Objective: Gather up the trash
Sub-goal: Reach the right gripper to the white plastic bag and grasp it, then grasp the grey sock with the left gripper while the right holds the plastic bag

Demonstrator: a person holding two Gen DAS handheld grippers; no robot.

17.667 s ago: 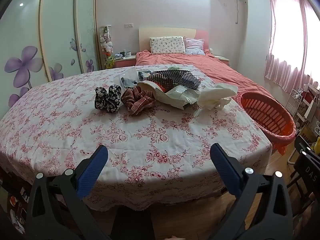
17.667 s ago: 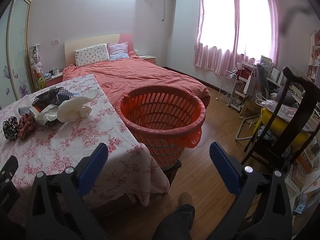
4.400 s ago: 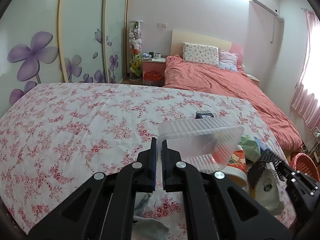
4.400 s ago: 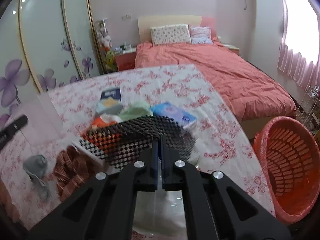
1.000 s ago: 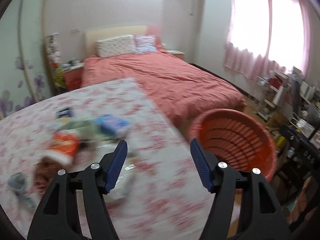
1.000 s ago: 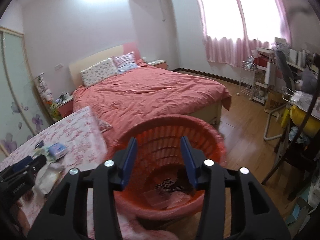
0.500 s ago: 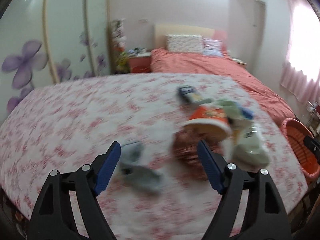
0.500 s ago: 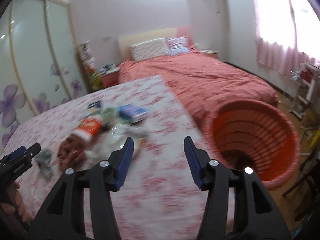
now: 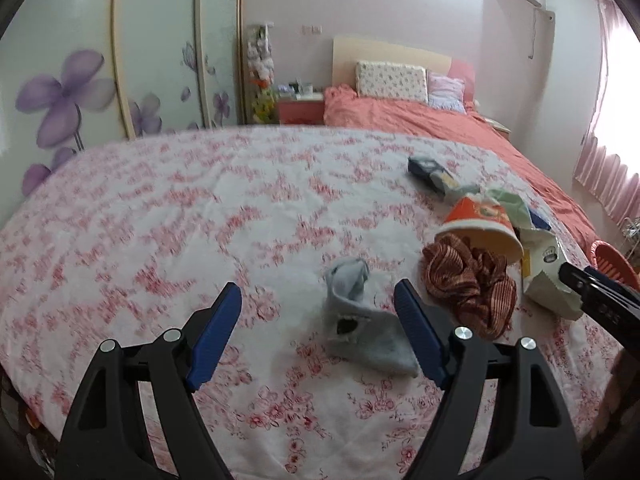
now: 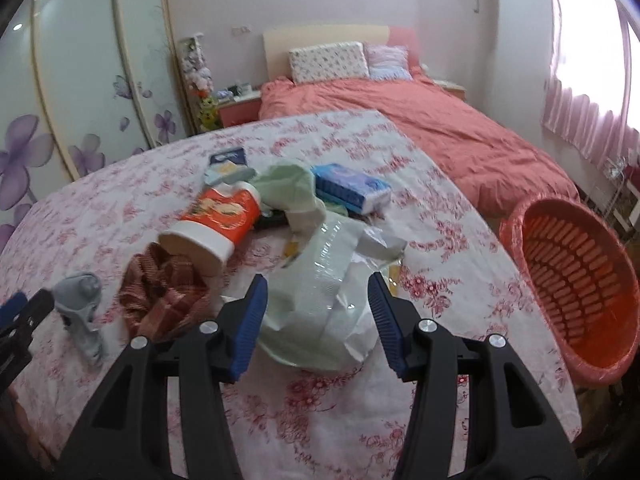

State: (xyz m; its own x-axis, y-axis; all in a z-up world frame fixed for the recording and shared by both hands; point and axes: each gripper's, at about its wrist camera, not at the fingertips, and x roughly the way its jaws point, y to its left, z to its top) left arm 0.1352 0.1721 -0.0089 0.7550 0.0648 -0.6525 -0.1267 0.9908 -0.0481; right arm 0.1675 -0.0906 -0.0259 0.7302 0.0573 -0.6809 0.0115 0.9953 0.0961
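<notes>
My left gripper [image 9: 318,328] is open and empty, just above a grey sock [image 9: 356,312] on the floral cloth [image 9: 160,216]. My right gripper [image 10: 318,316] is open and empty, its jaws either side of a crumpled white plastic bag [image 10: 324,288]. An orange paper cup [image 10: 216,224] lies on its side beside a brown plaid cloth [image 10: 160,292]. In the left wrist view the cup [image 9: 480,224] and plaid cloth [image 9: 464,280] lie right of the sock. The orange trash basket [image 10: 576,280] stands past the cloth's right edge.
A blue tissue pack [image 10: 352,188], a pale green cloth [image 10: 296,188] and a dark blue packet [image 10: 228,160] lie behind the cup. A bed with a coral cover [image 10: 420,120] lies beyond. Flowered wardrobe doors [image 9: 100,60] stand on the left.
Both grippers have swung back from the basket to the pile and come in closer. The left now hangs over the grey sock, the right over the white bag. Both stay open.
</notes>
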